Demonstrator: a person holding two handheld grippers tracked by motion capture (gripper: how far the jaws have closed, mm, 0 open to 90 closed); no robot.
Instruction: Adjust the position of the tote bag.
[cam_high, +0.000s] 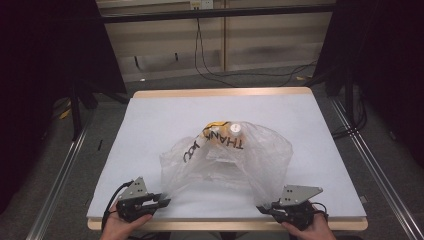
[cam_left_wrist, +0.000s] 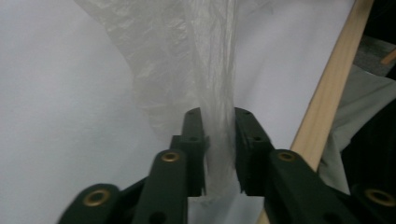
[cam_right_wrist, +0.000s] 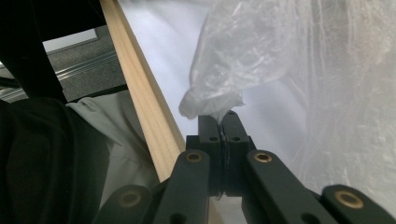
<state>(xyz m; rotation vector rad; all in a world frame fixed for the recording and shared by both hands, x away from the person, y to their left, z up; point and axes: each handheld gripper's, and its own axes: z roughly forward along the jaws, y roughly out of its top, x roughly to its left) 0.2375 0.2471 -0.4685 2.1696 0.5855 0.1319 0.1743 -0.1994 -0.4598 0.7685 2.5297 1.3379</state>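
Both jaw pairs at the near corners of the plastic bag (cam_high: 227, 157), film between them

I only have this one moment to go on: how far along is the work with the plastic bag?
Done: the right claw is shut on one handle of the plastic bag. In hand: the left claw has the other handle between its jaws, a gap still showing, so it is not clamped yet. Left: finishing that grip and whatever follows; the white-capped bottle and yellow item still lie inside.

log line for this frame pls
left claw: bag handle between jaws, gap visible | right claw: shut on plastic bag | bag on table
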